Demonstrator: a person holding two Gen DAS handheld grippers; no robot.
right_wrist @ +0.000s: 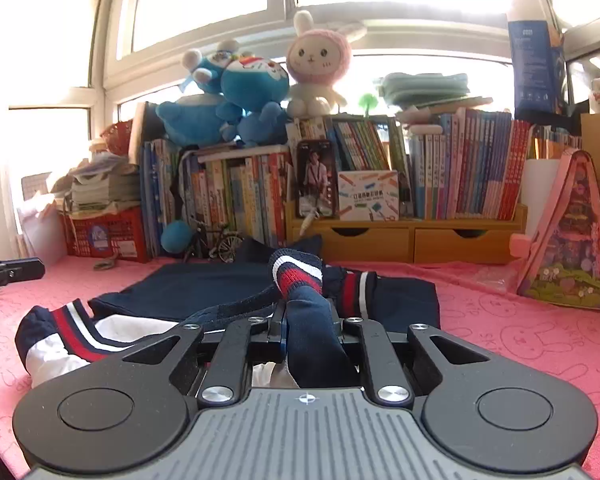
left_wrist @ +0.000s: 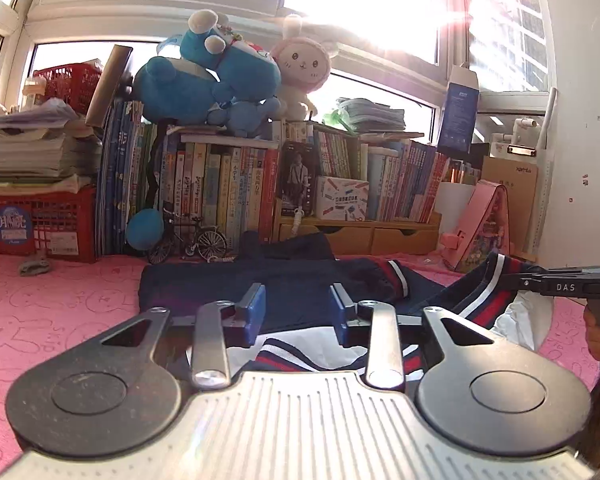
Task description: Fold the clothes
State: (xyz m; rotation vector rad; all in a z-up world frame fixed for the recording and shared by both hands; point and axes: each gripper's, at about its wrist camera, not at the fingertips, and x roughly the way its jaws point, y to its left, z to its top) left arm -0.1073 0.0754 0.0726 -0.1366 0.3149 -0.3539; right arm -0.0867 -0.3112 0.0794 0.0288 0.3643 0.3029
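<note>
**Striped cuff pinched by the right gripper while the navy jacket lies spread on the pink cover**

A sunlit room is shown, closed at the back by a wide white-framed window (right_wrist: 284, 4) through which strong glare is thrown. Below it a long row of upright colourful books (right_wrist: 460, 164) is ranged on a pale wooden shelf with two drawers (right_wrist: 412, 242), topped by blue plush toys (left_wrist: 208, 80) and a pink-hooded plush rabbit (right_wrist: 320, 60). A red plastic crate (left_wrist: 40, 224) is stacked with papers at the left.

The working surface is a pink fleece cover printed with rabbit outlines (left_wrist: 60, 300), on which the navy knitted jacket with red-and-white striped trim and white lining (left_wrist: 284, 284) is laid, its body fairly flat toward the books and its nearer part rumpled, white lining exposed.

One navy sleeve ending in a striped ribbed cuff (right_wrist: 298, 272) is clamped between the closed fingers of the right gripper (right_wrist: 308, 316) and raised off the cover, presumably so it can be carried across the body for a fold. How many folds have been made cannot be judged.

The left gripper (left_wrist: 298, 310) is held low over the nearer hem with its blue-padded fingers (left_wrist: 254, 312) spread apart and nothing between them, seemingly placed to steady or take the cloth.
</note>
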